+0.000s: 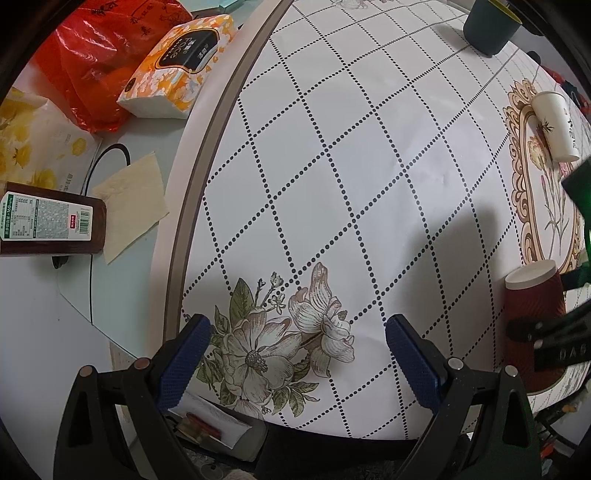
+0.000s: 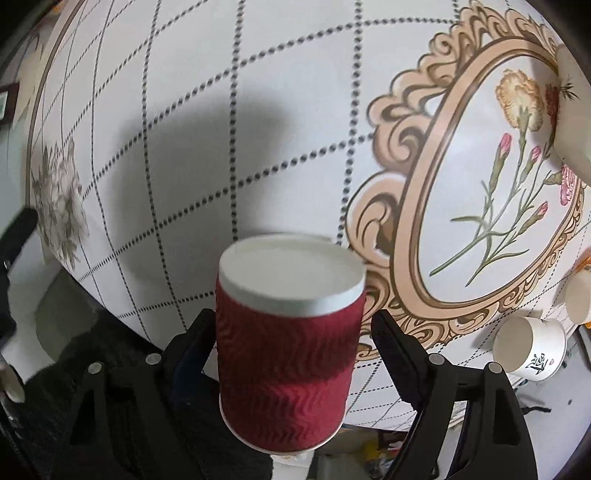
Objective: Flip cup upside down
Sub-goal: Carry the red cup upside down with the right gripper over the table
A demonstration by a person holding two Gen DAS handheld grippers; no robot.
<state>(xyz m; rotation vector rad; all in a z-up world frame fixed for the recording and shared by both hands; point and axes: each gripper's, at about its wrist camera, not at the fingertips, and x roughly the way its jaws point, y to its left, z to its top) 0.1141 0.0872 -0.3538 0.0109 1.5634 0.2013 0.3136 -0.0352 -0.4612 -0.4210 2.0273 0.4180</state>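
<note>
A dark red ribbed paper cup stands between my right gripper's fingers, its flat white end up. The left finger touches or nearly touches the cup; a gap shows between the cup and the right finger. The jaws stand wide. The cup also shows at the right edge of the left wrist view, near the table's front edge, with the right gripper behind it. My left gripper is open and empty, low over the flower print at the table's front left.
A white paper cup stands on the ornate frame print. A dark teal cup is far back. More white cups lie off the table edge at right. Tissue pack, red bag and brown bottle sit on the left surface.
</note>
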